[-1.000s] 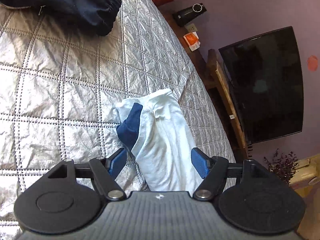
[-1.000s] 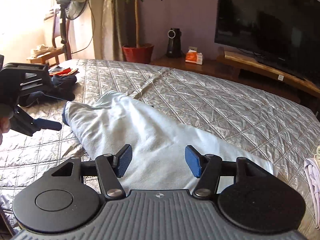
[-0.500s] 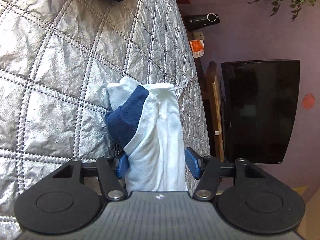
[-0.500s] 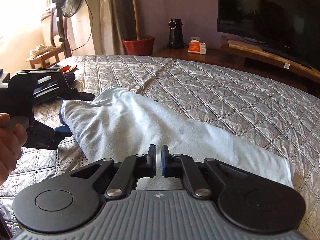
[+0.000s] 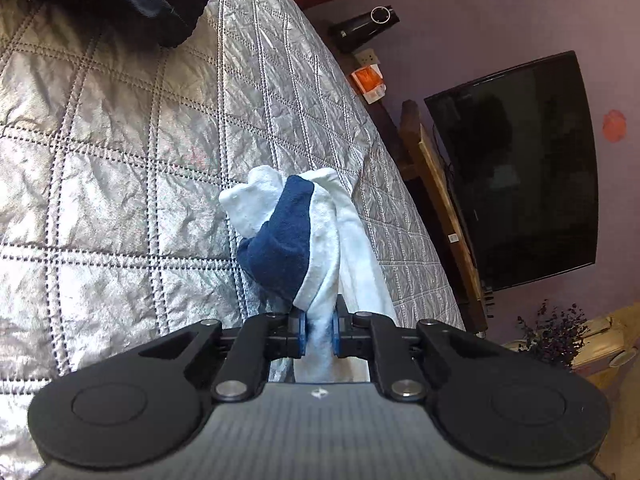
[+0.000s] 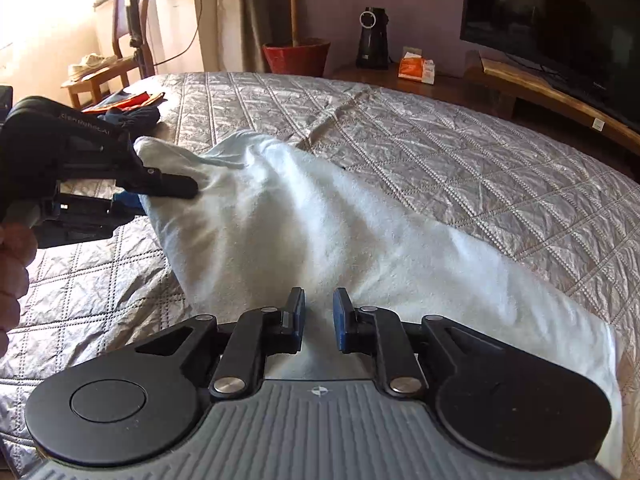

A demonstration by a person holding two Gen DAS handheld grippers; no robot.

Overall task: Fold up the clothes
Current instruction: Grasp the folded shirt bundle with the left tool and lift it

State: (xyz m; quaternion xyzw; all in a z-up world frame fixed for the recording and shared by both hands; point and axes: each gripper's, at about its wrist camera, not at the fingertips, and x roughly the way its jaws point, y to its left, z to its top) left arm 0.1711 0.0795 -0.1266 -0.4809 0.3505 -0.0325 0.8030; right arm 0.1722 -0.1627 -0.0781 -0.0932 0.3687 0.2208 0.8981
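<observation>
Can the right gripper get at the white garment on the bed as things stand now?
Probably yes. The white garment lies directly under the right gripper, whose jaws are opening with cloth between them, and nothing blocks the way. The left gripper, closing on the garment's far end, stays well aside.

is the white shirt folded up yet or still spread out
Not folded: the white shirt lies stretched long across the quilt, one end bunched between the left gripper's closing jaws.

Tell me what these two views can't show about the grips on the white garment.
- Right gripper, right wrist view: jaws opening; its own body hides the white garment under the pads, so contact is unclear.
- Left gripper, left wrist view: closing on a bunched fold; layer count hidden.
- Garment's near hem: cut off by the bottom edge in both views.
</observation>
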